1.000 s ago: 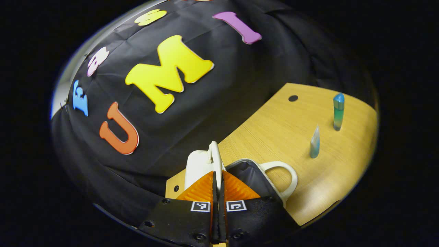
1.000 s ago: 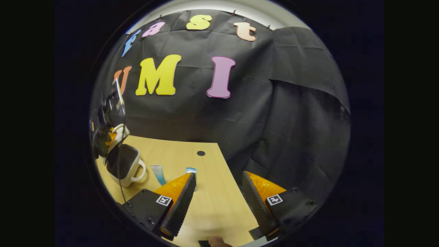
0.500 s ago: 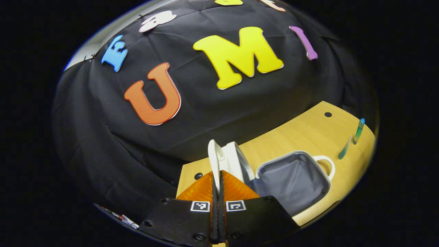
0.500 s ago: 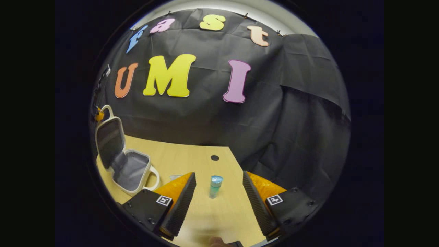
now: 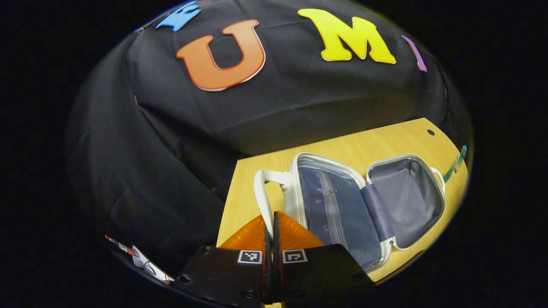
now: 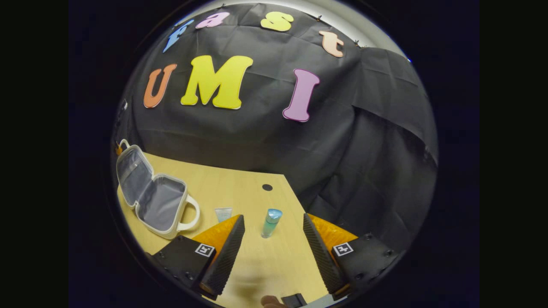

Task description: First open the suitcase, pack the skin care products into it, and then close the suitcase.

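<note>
The small white suitcase (image 5: 376, 201) lies wide open on the wooden table (image 5: 342, 145), with its grey lining showing. Its lid (image 5: 329, 205), with a zip pocket, is tipped far back. My left gripper (image 5: 269, 222) is shut on the lid's white handle (image 5: 262, 192). In the right gripper view the open suitcase (image 6: 160, 203) sits at the left. A blue-green bottle (image 6: 271, 222) stands upright just ahead of my open right gripper (image 6: 272, 217), in line with the gap between its fingers. A pale tube (image 6: 223, 213) stands left of the bottle, partly behind the left finger. The bottle (image 5: 456, 160) also shows beyond the suitcase.
A round cable hole (image 6: 267, 187) sits near the table's back edge. The table's right edge (image 6: 299, 214) runs close to my right finger. Black cloth hangs behind the table. The suitcase's second handle (image 6: 192, 214) points toward the tube.
My left gripper has swung the lid by its handle from upright to far back, so the suitcase lies fully open. The right gripper has stayed open facing the bottle.
</note>
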A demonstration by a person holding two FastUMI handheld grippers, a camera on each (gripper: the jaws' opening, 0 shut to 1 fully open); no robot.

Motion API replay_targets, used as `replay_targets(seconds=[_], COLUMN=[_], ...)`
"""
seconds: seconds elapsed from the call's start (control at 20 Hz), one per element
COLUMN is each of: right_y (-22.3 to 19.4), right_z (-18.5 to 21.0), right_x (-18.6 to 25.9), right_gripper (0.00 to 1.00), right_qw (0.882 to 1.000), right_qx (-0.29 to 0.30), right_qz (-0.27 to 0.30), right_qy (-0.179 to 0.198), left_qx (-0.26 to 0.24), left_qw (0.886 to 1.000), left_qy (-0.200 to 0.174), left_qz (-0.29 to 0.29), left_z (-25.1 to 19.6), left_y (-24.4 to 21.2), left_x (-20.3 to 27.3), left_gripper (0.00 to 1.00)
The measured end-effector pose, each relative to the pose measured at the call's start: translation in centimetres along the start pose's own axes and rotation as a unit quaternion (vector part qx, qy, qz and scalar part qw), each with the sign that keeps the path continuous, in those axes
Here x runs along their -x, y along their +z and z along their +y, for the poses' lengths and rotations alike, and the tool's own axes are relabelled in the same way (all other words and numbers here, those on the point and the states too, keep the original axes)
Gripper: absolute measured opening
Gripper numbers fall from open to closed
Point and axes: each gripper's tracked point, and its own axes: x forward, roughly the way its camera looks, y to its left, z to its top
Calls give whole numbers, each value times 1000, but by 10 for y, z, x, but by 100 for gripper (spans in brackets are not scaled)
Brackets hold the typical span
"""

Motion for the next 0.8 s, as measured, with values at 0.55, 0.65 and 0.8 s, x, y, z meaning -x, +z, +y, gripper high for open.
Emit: replay_targets(seconds=[0.55,0.65,0.8], right_y=[-31,-35,-41], right_z=[-12,-13,-14], right_x=[2,2,3], right_gripper=[81,81,82], right_qw=[998,998,998], right_qx=[19,25,33], right_qz=[49,53,56], right_qy=[-26,-28,-22], left_qx=[79,91,107], left_qw=[988,988,989], left_qy=[-90,-83,-57], left_qz=[99,90,83], left_z=[-5,1,14], left_y=[-111,-114,-115], left_x=[-82,-88,-87], left_gripper=[5,7,34])
